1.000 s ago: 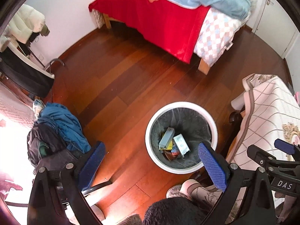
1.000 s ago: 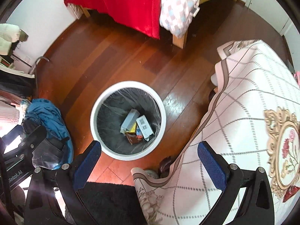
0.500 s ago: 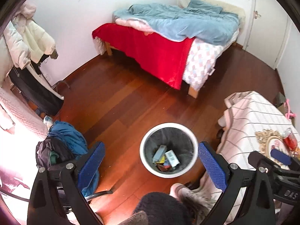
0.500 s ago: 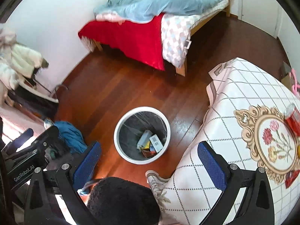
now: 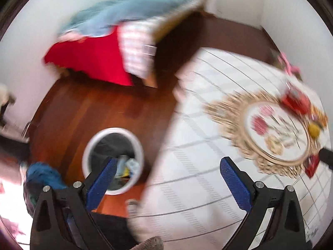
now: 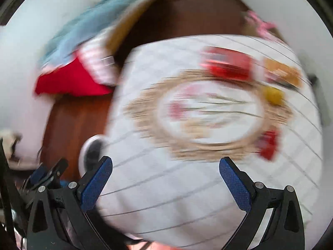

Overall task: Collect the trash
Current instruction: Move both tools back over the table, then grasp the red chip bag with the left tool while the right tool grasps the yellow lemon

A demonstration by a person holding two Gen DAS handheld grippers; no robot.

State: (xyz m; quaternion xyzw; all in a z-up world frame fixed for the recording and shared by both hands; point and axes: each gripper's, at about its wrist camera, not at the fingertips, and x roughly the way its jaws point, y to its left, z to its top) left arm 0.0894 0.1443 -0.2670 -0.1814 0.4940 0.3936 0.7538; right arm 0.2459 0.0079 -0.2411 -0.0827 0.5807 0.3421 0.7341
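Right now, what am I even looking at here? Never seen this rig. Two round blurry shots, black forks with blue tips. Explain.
No robot: a person carries two handheld grippers, each with a fisheye camera looking along its fingers. One picture comes from the left gripper, the other from the right gripper. Both are open and hold nothing; the blue tips are finger pads. The blur is camera motion. Below is a table with a quilted white cloth carrying red packets, something orange and a yellow item, too smeared to name. On the wooden floor stands a white trash bin already holding litter.
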